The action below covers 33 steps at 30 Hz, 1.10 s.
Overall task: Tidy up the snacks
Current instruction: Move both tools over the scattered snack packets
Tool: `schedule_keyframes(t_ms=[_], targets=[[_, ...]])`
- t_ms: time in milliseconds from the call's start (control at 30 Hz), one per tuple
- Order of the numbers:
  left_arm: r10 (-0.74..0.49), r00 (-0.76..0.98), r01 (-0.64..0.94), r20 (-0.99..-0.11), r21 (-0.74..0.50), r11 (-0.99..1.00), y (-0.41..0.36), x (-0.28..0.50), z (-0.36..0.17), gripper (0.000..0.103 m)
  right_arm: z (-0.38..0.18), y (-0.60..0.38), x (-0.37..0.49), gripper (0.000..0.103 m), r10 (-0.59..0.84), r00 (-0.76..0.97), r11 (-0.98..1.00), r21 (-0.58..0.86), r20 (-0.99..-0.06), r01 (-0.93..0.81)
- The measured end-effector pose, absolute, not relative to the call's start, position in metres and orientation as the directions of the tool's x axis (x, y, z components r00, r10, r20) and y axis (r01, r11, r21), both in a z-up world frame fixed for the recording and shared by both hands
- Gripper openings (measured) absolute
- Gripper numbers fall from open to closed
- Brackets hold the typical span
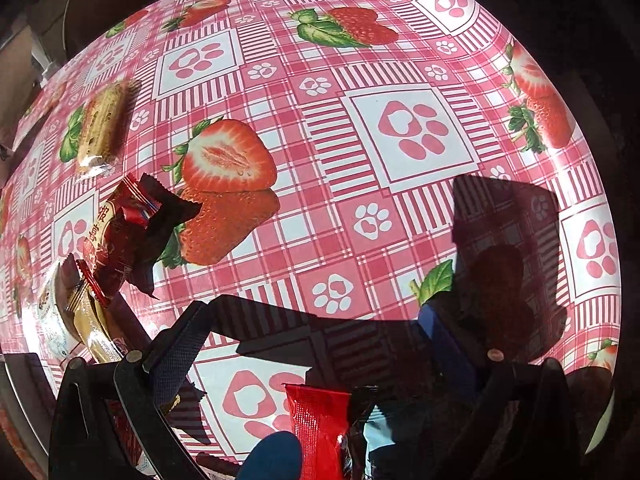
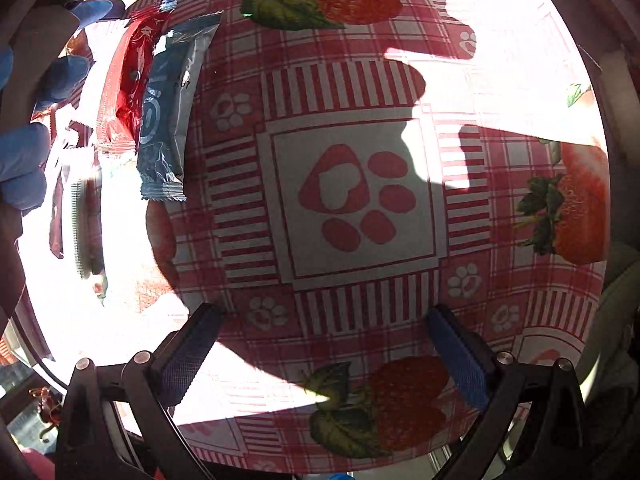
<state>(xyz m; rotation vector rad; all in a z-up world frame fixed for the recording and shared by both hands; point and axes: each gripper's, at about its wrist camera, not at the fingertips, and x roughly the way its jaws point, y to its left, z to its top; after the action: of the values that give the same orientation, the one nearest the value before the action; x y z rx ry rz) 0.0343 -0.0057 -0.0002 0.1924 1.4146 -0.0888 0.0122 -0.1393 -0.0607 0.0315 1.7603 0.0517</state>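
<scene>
A counter (image 1: 360, 80) fills both views, covered by a pink and white plaid cloth printed with strawberries and paw prints. Strong sunlight and hard shadows fall across it.

In the left wrist view, the left tongs (image 1: 308, 344) stand spread wide apart above the cloth with nothing between their pads. A bright red snack packet (image 1: 320, 420) lies on the counter just below them, near the bottom edge, partly in shadow, beside a blue-gloved fingertip (image 1: 276, 456). Along the left side of that view sits a loose row of snacks: a clear-wrapped biscuit pack (image 1: 102, 128) farthest away, then a dark red wrapper with printed characters (image 1: 116, 236) in the middle, and nearest a gold wrapper (image 1: 92, 328) touching a pale round-edged item too distorted to name.

In the right wrist view, the right tongs (image 2: 320, 356) are also wide open and empty, poised over a large paw-print square. At the upper left of that view a blue snack bar (image 2: 168, 120) lies lengthwise on the cloth, overlapping the edge of a red wrapper (image 2: 128, 80) just beside it. Farther left, washed out by glare, a blue-gloved hand (image 2: 24, 160) shows at the frame edge near more wrappers that are too blurred to identify.
</scene>
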Motion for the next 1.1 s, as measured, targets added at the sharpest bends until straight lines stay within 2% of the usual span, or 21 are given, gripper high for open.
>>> schedule_keyframes(t_ms=[133,233,300,400,467,667,833,1100], targets=[[0.037,0.189,0.27,-0.981,0.088,0.959,0.002,0.011,0.037,0.103,-0.052,-0.133,-0.001,0.103,0.036,-0.225,0.999,0.038,-0.974,-0.005],[-0.022,0.213,0.348,-0.977,0.055,0.936,0.022,-0.019,0.069,0.103,-0.049,-0.132,-0.002,0.103,0.018,-0.247,1.0,0.013,-0.969,0.023],[-0.03,0.188,0.392,-0.982,0.047,0.919,0.041,-0.037,0.081,0.103,-0.041,-0.127,-0.003,0.103,0.063,-0.242,0.996,0.044,-0.968,0.082],[-0.097,0.09,0.426,-0.991,-0.05,0.903,0.083,-0.078,0.09,0.103,-0.013,-0.119,0.0,0.103,0.109,-0.196,0.988,0.084,-0.975,0.132],[-0.098,0.033,0.432,-0.995,-0.074,0.899,0.104,-0.091,0.093,0.103,0.009,-0.108,0.005,0.103,0.127,-0.16,0.985,0.105,-0.979,0.139],[-0.015,0.009,0.422,-1.0,-0.01,0.907,0.163,-0.125,0.112,0.103,0.076,-0.054,0.013,0.103,0.179,-0.099,0.976,0.164,-0.979,0.141],[-0.025,0.006,0.344,-1.0,-0.022,0.939,0.192,-0.129,0.125,0.103,0.078,-0.04,-0.001,0.103,0.214,-0.047,0.971,0.207,-0.976,0.118],[-0.003,0.076,0.357,-0.997,0.024,0.934,0.195,-0.127,0.143,0.103,0.085,-0.006,0.0,0.103,0.188,-0.019,0.982,0.188,-0.982,0.004]])
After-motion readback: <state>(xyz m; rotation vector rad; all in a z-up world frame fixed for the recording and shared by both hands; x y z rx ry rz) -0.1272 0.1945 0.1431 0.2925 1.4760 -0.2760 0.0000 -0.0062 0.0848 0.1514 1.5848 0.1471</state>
